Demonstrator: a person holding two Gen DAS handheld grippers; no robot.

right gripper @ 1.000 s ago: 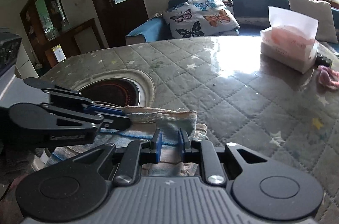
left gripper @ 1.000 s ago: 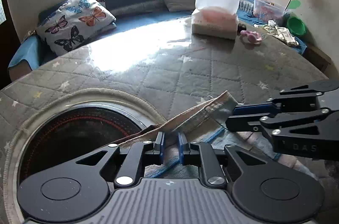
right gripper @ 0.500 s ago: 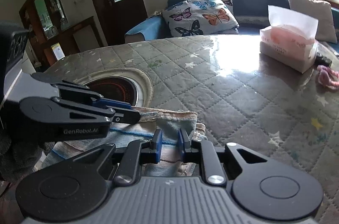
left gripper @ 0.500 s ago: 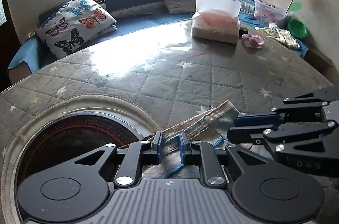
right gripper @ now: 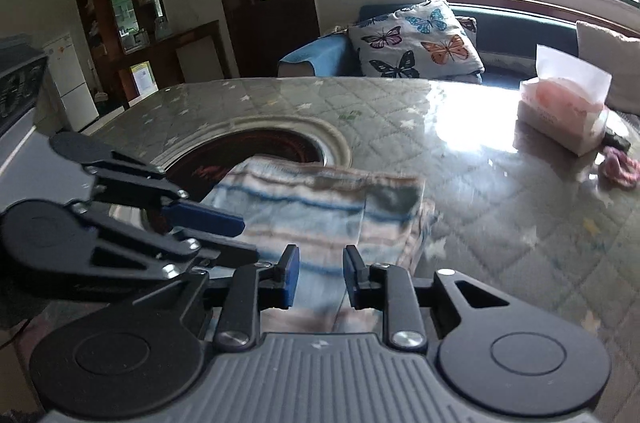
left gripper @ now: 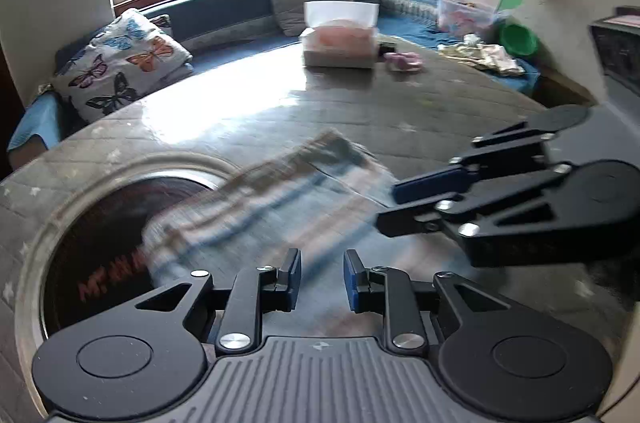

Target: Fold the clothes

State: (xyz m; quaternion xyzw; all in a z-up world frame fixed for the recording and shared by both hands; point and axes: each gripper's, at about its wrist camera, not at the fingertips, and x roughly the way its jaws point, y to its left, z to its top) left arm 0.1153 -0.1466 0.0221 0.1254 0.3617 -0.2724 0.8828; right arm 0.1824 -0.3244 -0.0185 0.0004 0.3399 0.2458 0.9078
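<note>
Both tongs, left point(left gripper: 322, 279) and right point(right gripper: 321, 275), are opening, nothing clamped; folded striped cloth point(right gripper: 320, 207) is lying (near edge under them) on the tabletop point(right gripper: 460, 159).

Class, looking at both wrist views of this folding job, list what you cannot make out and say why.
- Left wrist view: striped cloth is motion-blurred; its folds and edges are unreadable.
- Right wrist view: the cloth's near edge is hidden behind the right gripper.
- Both views: red lettering in the round table opening is blurred and partly covered by cloth.
- Left gripper: jaws opening, nothing between them.
</note>
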